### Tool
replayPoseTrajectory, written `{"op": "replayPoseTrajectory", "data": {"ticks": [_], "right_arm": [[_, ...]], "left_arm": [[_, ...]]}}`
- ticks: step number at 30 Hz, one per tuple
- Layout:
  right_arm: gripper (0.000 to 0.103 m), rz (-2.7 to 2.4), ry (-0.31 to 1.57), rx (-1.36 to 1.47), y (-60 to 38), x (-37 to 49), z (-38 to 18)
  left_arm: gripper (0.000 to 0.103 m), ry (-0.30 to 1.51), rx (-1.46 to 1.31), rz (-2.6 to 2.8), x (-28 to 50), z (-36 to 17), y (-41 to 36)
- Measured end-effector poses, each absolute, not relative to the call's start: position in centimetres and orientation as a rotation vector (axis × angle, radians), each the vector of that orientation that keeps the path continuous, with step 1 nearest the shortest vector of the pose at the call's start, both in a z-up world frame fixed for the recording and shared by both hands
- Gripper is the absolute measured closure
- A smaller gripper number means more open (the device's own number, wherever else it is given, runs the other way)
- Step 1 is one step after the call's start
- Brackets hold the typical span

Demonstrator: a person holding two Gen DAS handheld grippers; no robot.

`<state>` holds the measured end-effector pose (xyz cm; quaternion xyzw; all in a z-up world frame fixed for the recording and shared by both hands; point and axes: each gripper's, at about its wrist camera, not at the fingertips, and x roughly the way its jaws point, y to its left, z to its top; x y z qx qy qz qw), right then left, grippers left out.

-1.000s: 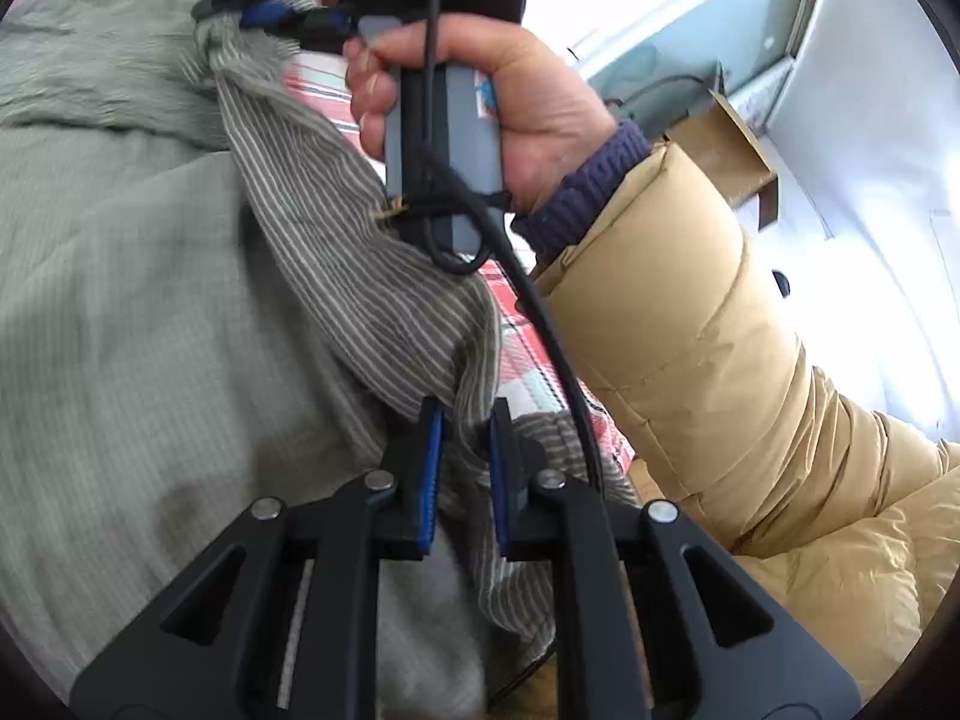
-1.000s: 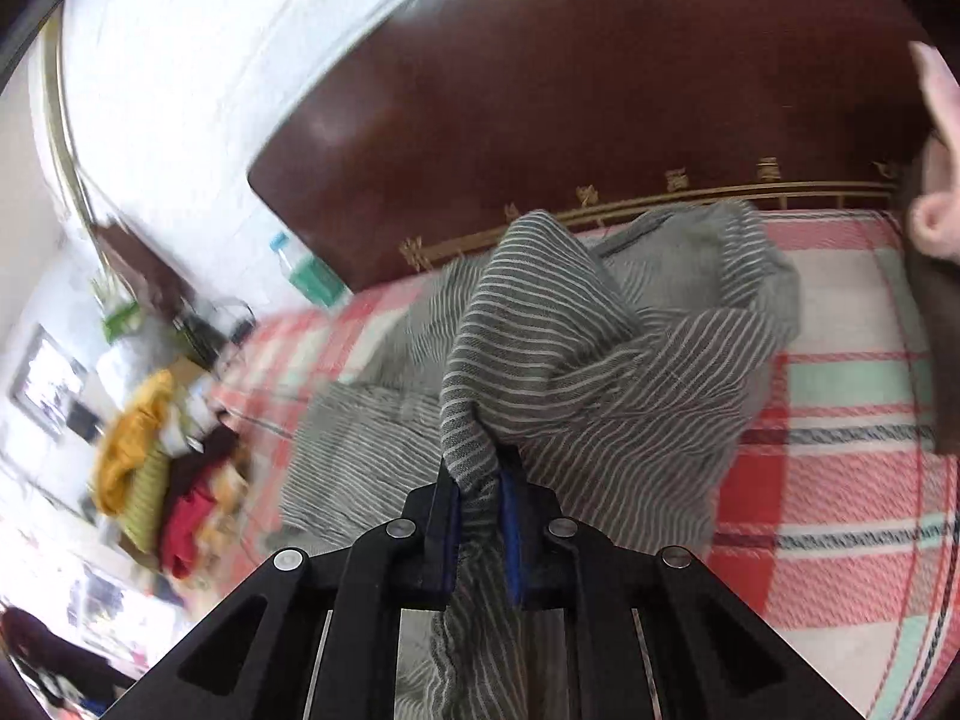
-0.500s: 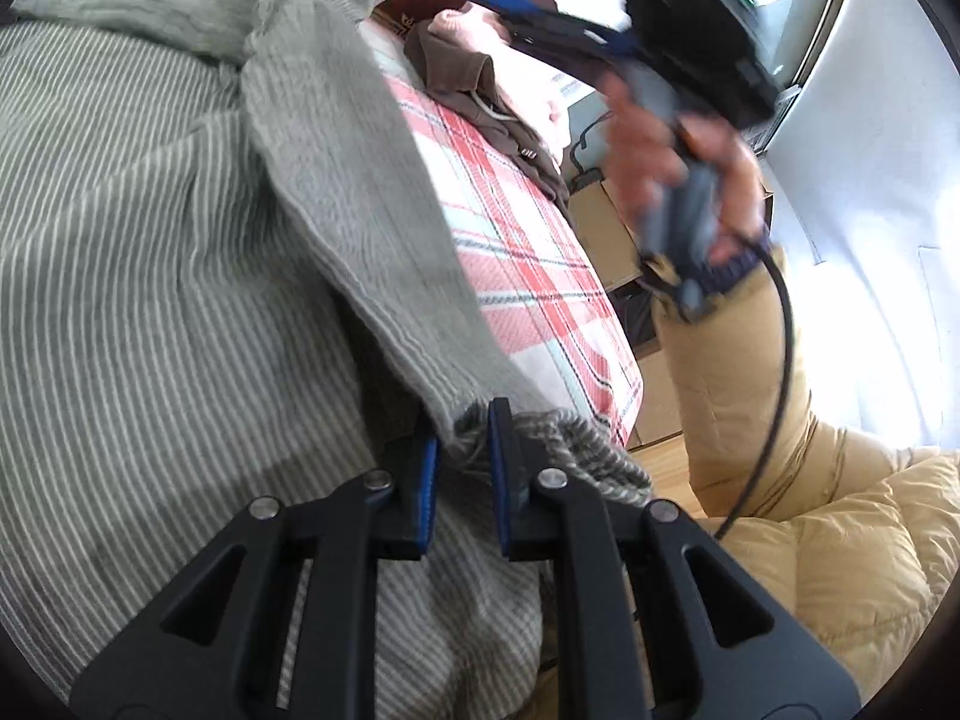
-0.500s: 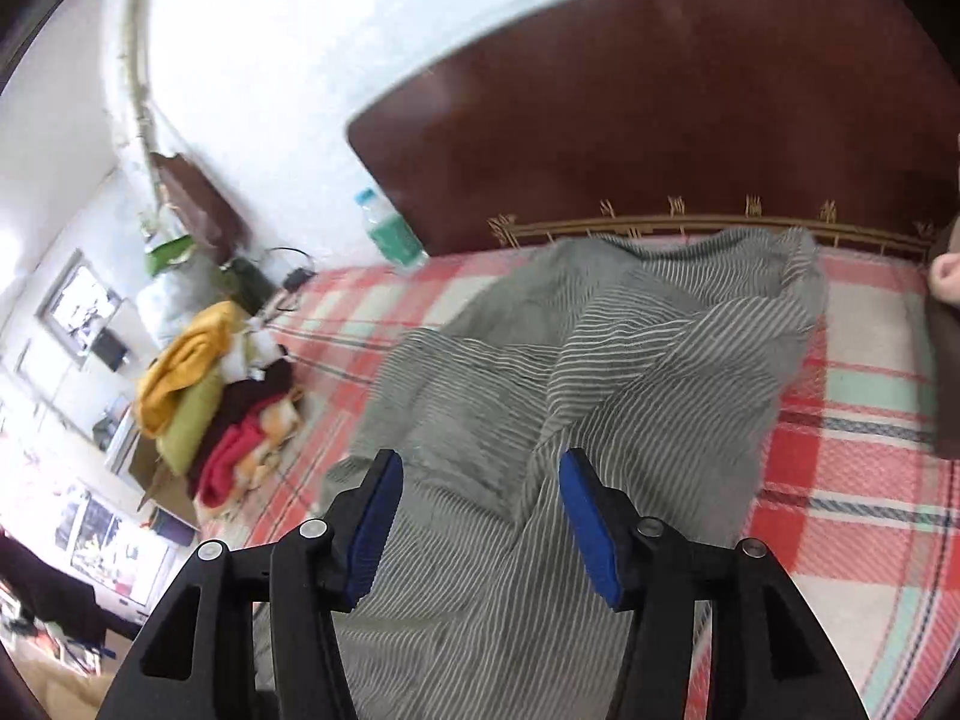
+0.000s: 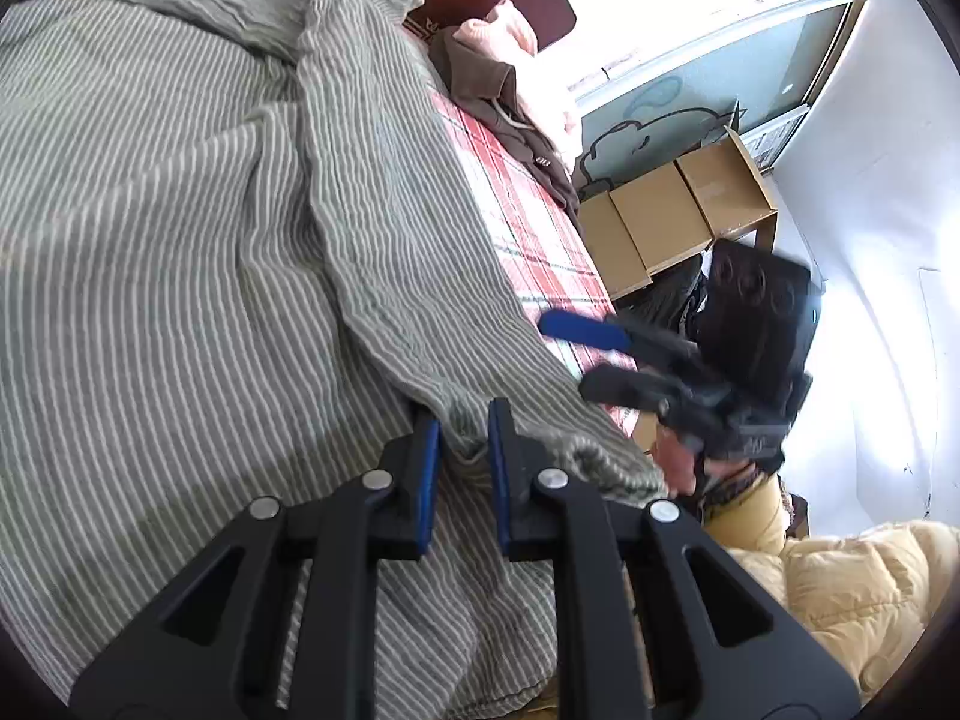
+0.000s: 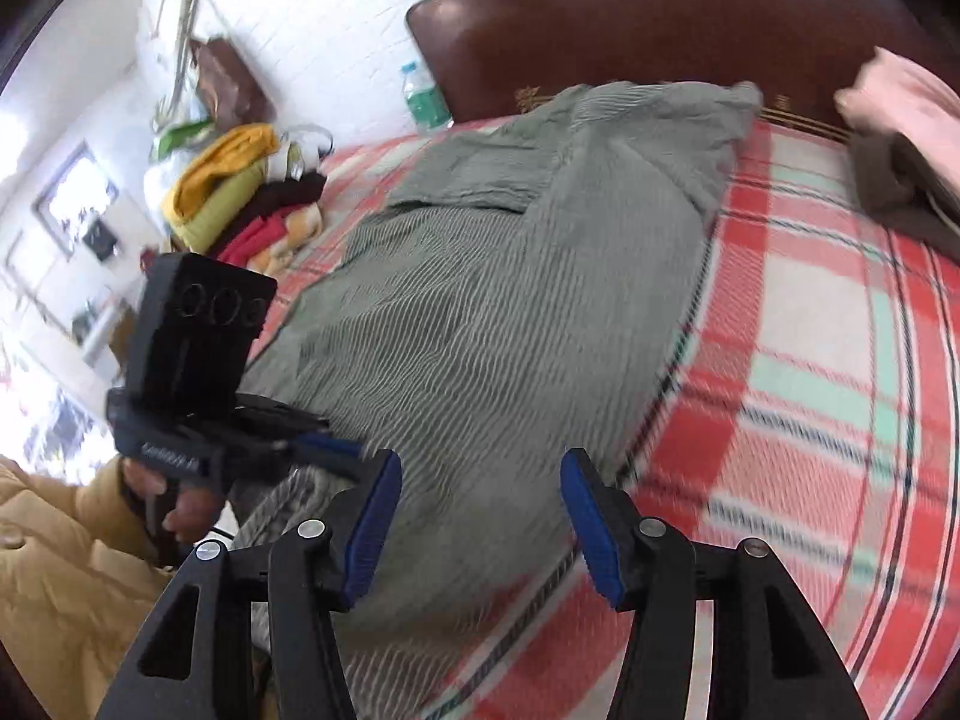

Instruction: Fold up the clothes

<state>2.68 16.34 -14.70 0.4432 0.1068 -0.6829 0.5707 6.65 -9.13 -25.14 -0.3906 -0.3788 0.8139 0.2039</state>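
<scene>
A grey striped garment [image 6: 492, 312] lies spread lengthwise on the red plaid bed [image 6: 810, 372], its far end at the headboard. My left gripper [image 5: 462, 444] is shut on a fold of the garment's [image 5: 180, 240] near edge. In the right wrist view the left gripper [image 6: 327, 444] holds that edge at the lower left. My right gripper [image 6: 480, 510] is open over the near part of the cloth, nothing between its blue pads. From the left wrist view the right gripper [image 5: 594, 357] hovers open beside the garment's right edge.
Brown and pink clothes [image 6: 900, 168] lie at the bed's far right corner. A pile of coloured clothes [image 6: 240, 192] and a bottle [image 6: 423, 93] sit at the far left. A cardboard box [image 5: 678, 216] stands beside the bed. A tan jacket sleeve [image 5: 840, 588] is close by.
My right gripper let go of the lifted cloth, opened, and drew back and down toward the near edge. The garment dropped flat onto the bed. The left gripper kept its hold.
</scene>
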Motion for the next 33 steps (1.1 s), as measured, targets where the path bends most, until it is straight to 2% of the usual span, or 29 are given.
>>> {"op": "replayPoseTrajectory", "data": {"ticks": [2,9,18,20,21,22,27,30,33], "right_arm": [[0.046,-1.617,0.270,1.019,17.1,3.6,-14.8],[0.046,-1.637,0.691,0.921,14.9,8.6,-16.8],[0.046,-1.652,0.741,0.896,16.9,9.7,-14.6],[0.046,-1.660,0.724,0.885,16.2,9.1,-14.2],[0.046,-1.665,0.715,0.879,15.8,8.8,-14.0],[0.046,-1.669,0.705,0.873,15.4,8.5,-13.9],[0.046,-1.691,0.655,0.844,13.3,6.8,-13.0],[0.046,-1.694,0.642,0.840,12.0,6.1,-13.1],[0.046,-1.636,0.716,0.922,10.5,5.6,-15.5]], "left_arm": [[0.087,-1.051,-1.088,2.278,6.3,-24.6,-8.8],[0.087,-1.034,-1.104,2.333,7.6,-24.0,-8.7],[0.086,-0.939,-1.150,2.361,8.3,-23.6,-7.5],[0.069,-0.922,-1.156,2.364,8.4,-23.6,-7.2],[0.052,-0.913,-1.159,2.365,8.4,-23.6,-7.0],[0.048,-0.904,-1.162,2.366,8.5,-23.6,-6.9],[0.048,-0.868,-1.168,2.383,9.0,-23.5,-6.5],[0.043,-0.867,-1.155,2.430,10.1,-23.1,-7.3],[0.033,-0.862,-1.159,2.494,11.2,-22.7,-8.2]]}}
